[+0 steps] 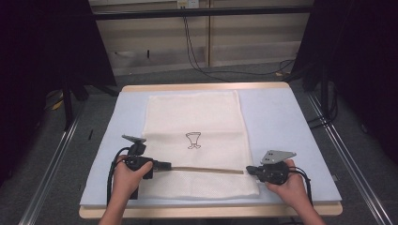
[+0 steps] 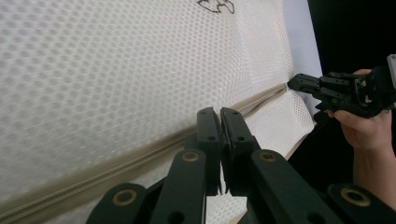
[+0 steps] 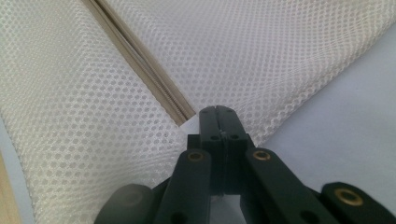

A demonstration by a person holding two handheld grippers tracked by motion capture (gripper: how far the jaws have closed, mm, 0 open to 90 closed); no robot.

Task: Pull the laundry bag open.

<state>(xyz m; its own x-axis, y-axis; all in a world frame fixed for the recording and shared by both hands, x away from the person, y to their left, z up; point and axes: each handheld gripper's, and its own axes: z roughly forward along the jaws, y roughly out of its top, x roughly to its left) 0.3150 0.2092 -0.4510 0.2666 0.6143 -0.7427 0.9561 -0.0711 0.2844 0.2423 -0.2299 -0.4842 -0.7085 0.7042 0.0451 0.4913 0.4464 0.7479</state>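
A white mesh bag (image 1: 192,117) lies flat on the padded table, with a black drawing (image 1: 193,139) at its middle. A beige zipper (image 1: 206,169) runs across the bag near its front edge. My left gripper (image 1: 166,165) is at the zipper's left end. In the left gripper view its jaws (image 2: 219,112) are closed together on the zipper band (image 2: 140,151); what they pinch is hidden. My right gripper (image 1: 248,169) is at the zipper's right end. It is shut (image 3: 217,109) on the mesh beside the zipper's end (image 3: 184,114). It also appears far off (image 2: 292,83) in the left gripper view.
The bag rests on a pale blue pad (image 1: 281,126) over a wooden tabletop (image 1: 206,87). Bare pad lies left and right of the bag. Black curtains stand at both sides, metal rails (image 1: 51,164) run along the floor, and cables (image 1: 197,61) trail behind the table.
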